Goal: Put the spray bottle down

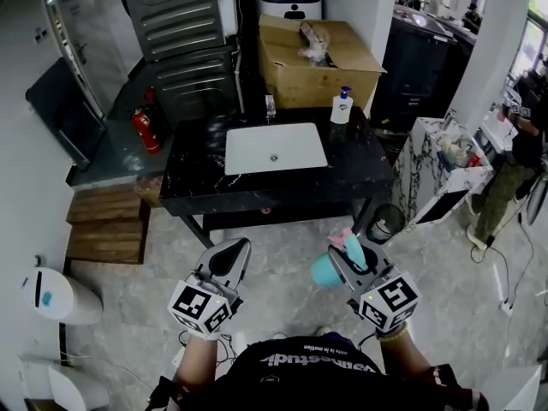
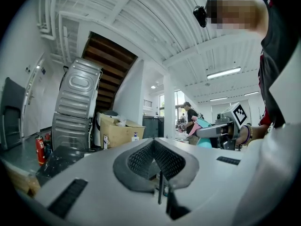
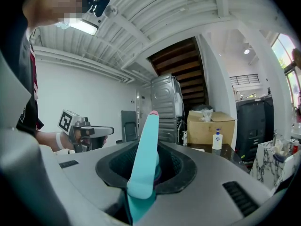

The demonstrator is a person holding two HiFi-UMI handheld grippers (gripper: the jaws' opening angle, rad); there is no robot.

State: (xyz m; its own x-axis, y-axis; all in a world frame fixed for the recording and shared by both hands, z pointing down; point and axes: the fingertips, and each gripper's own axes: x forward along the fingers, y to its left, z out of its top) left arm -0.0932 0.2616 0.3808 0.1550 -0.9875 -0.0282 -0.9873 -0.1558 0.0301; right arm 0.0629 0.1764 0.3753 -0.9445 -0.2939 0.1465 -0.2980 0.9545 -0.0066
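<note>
My right gripper (image 1: 347,252) is shut on a teal spray bottle (image 1: 325,271) with a pink-tipped head, held low in front of the person, short of the black table (image 1: 193,187). In the right gripper view the bottle's teal trigger part (image 3: 145,149) stands up between the jaws, which press on it. My left gripper (image 1: 232,255) hovers beside it on the left, jaws together and holding nothing. From the left gripper view, the right gripper (image 2: 221,130) and the bottle (image 2: 203,123) show at the right. The left gripper (image 3: 91,133) shows at the left of the right gripper view.
The table holds a white sink basin (image 1: 275,148) and a soap dispenser (image 1: 342,105). Behind stands a cardboard box (image 1: 295,62). A fire extinguisher (image 1: 146,131) and wooden steps (image 1: 103,225) are left, a small bin (image 1: 385,223) under the table's right end, and another person (image 1: 514,161) far right.
</note>
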